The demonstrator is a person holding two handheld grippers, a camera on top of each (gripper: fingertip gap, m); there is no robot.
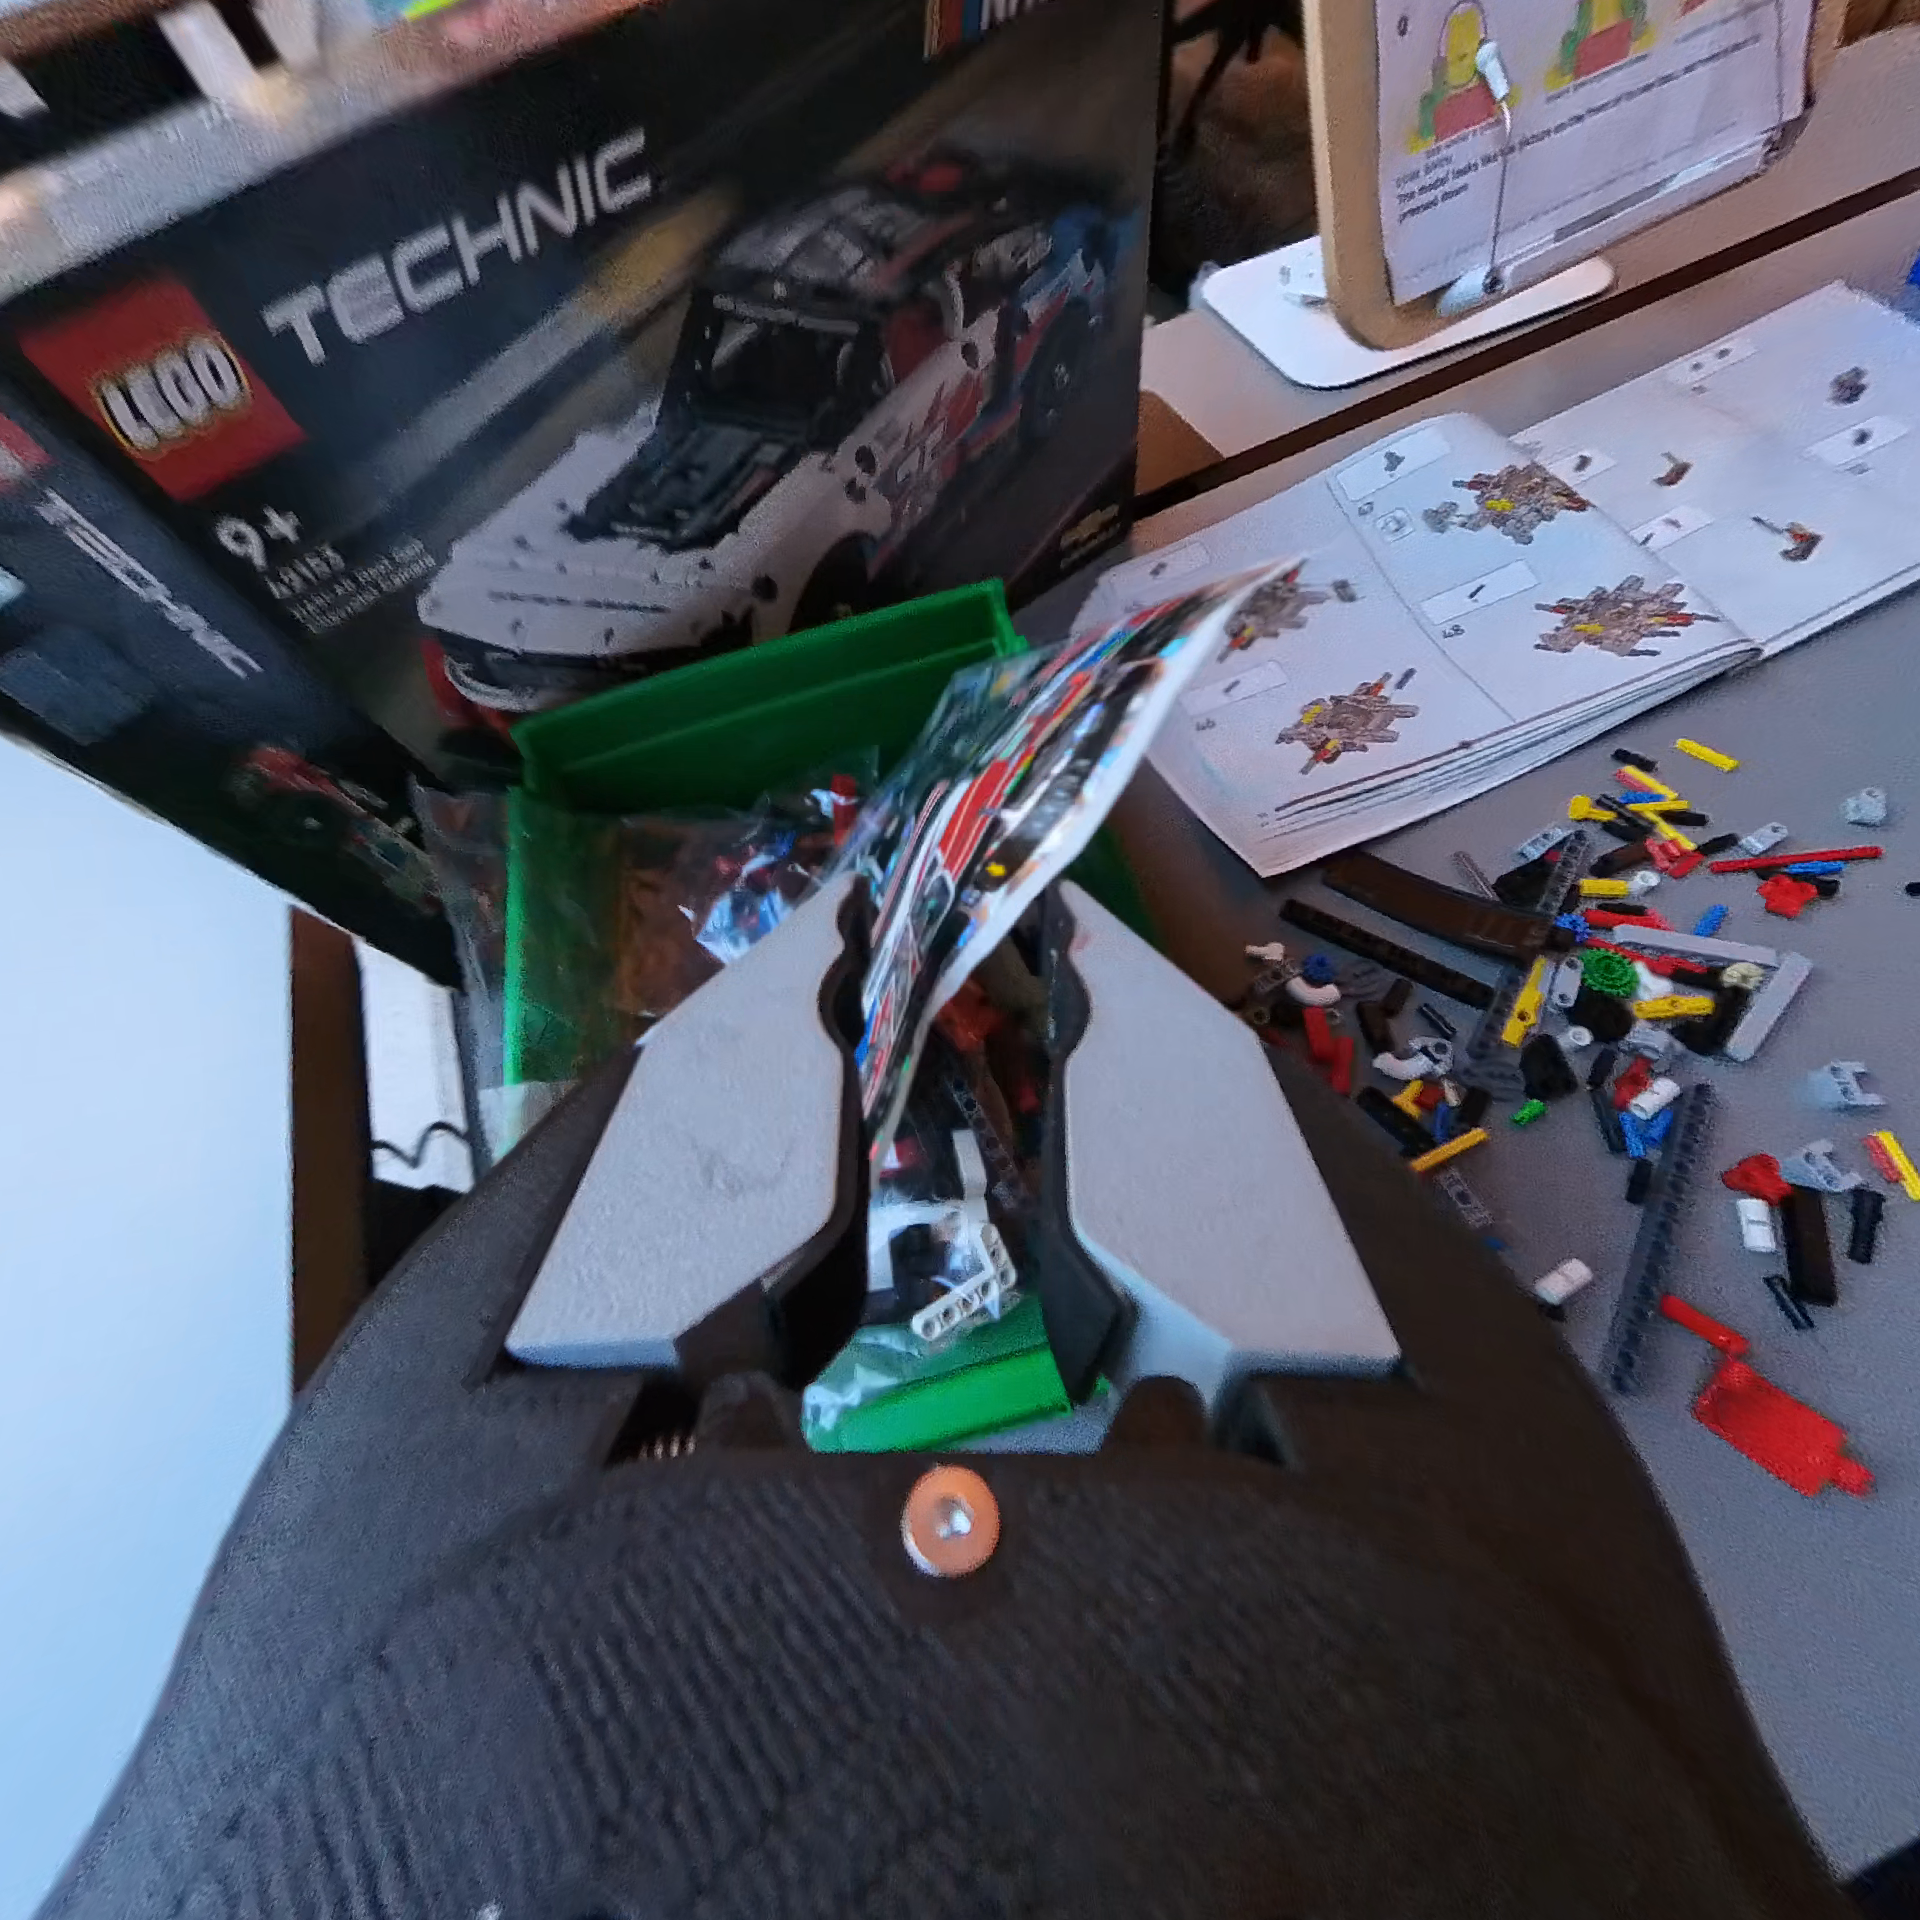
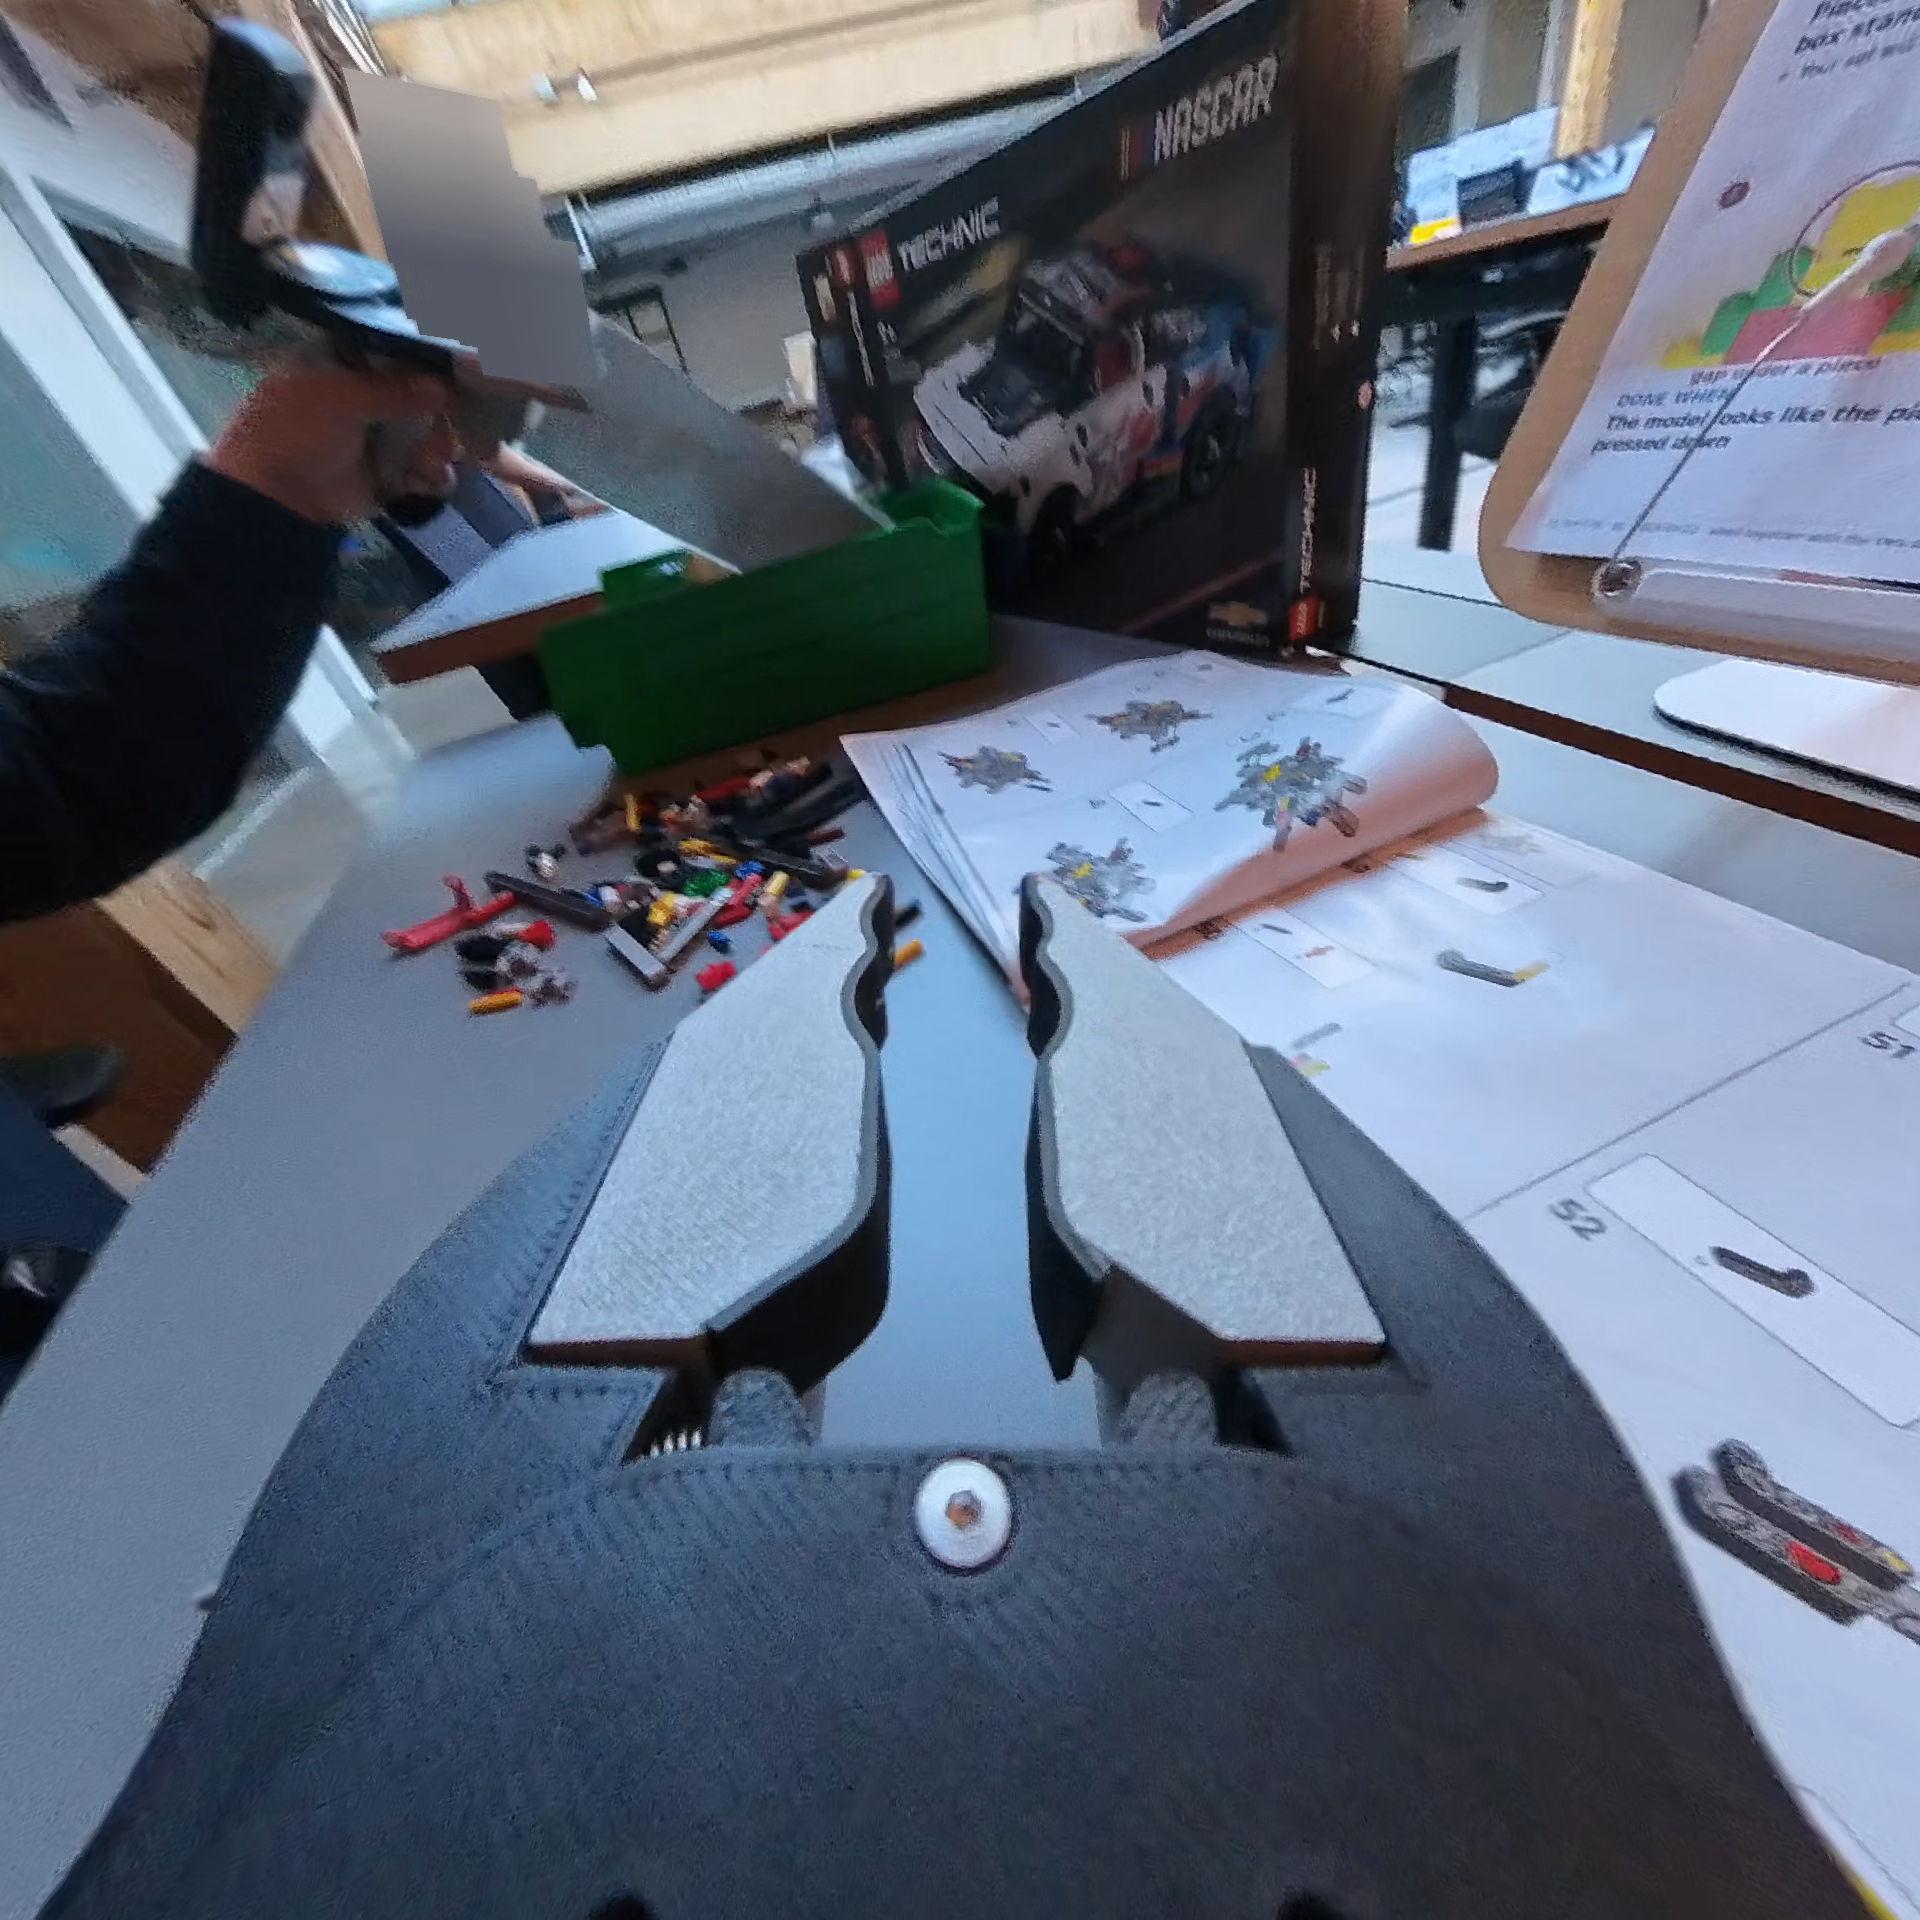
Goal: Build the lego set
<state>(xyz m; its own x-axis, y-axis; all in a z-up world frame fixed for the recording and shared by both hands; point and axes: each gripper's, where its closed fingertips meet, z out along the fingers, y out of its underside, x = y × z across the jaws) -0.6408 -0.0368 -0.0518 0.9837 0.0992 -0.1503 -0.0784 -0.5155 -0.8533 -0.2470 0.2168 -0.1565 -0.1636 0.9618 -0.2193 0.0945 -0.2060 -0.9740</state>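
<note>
1. A dark sleeve [image 2: 135, 665] reaches in from the left of the right wrist view, the hand [image 2: 312, 436] raised high and tilting the left tongs [image 1: 951, 925] down over the green bin [image 1: 748, 707].
2. The left tongs stand spread; a glossy printed sheet [image 1: 1029, 790] slants between them, lying against the left finger [image 1: 727, 1091] with a clear gap to the right one, so it is not pinched.
3. The bin is smooth plastic with ribbed walls, full of crinkled clear bags [image 1: 665, 883] of small parts; a tall dark cardboard box [image 1: 644, 343] leans just behind it.
4. Loose plastic bricks [image 2: 644, 894] lie scattered on the grey surface [image 2: 312, 1039], between the bin and the open paper booklet [image 2: 1299, 831].
5. The right tongs [image 2: 956, 904] hover low and spread, with nothing between them, fingertips near the booklet's left edge; bare surface lies below them.
</note>
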